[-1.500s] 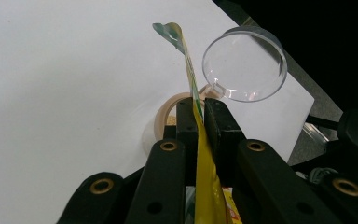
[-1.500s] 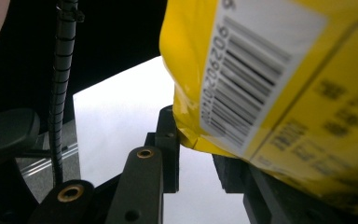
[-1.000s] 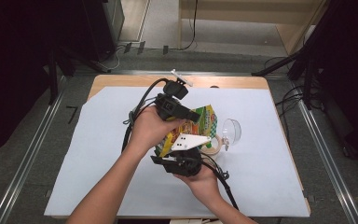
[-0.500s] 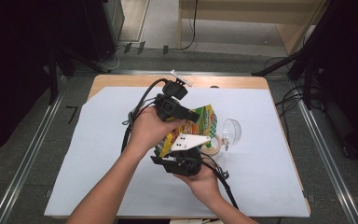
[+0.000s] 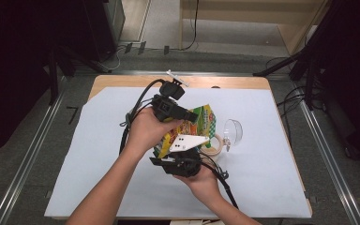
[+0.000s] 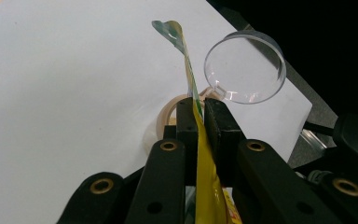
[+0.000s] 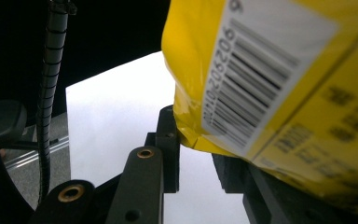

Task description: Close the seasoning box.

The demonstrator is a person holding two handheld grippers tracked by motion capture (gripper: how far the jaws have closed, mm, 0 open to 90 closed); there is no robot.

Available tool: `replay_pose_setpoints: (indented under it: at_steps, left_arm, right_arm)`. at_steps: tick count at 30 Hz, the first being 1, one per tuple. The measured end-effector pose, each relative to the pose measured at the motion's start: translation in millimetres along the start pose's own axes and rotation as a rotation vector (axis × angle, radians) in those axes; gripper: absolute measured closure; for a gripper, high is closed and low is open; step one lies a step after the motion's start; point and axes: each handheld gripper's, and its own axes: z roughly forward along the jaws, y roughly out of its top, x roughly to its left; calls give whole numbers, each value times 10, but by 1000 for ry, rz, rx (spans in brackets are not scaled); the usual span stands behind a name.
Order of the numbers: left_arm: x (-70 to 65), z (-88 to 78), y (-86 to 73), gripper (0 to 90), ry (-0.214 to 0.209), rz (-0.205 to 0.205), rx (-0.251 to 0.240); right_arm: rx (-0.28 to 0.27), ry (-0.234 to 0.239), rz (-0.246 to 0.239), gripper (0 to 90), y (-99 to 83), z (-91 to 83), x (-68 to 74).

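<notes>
A yellow and green snack bag [image 5: 206,119] is held above the white sheet between both grippers. My left gripper [image 5: 193,115] grips it from the upper left. In the left gripper view my left gripper [image 6: 200,105] is shut on the bag's [image 6: 206,163] thin sealed edge, which sticks up past the jaws. My right gripper [image 5: 177,151], with its pale three-cornered plate, comes from below. In the right gripper view the barcode end of the bag [image 7: 270,70] sits between the jaws of my right gripper [image 7: 196,140], with the pads against its corner.
A clear plastic cup [image 5: 234,130] lies on its side to the right of the bag, also in the left gripper view [image 6: 244,65]. A tape roll [image 5: 214,145] lies flat beside it. The white sheet [image 5: 262,178] covers the wooden table. Cables trail from both grippers.
</notes>
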Motion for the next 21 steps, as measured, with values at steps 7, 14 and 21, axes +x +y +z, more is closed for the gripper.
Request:
replay_pose_setpoints:
  at_steps: [7,14,21]
  left_arm:
    - [11,-3,-8,852,0,-6,-4]
    - [19,-12,-17,851,1,-7,-5]
    - [17,-6,-15,851,1,-8,-7]
  right_arm:
    - [1,3,-3,752,5,10,-4]
    - [4,2,-10,752,7,22,-6]
    - [5,1,-6,752,7,20,-6]
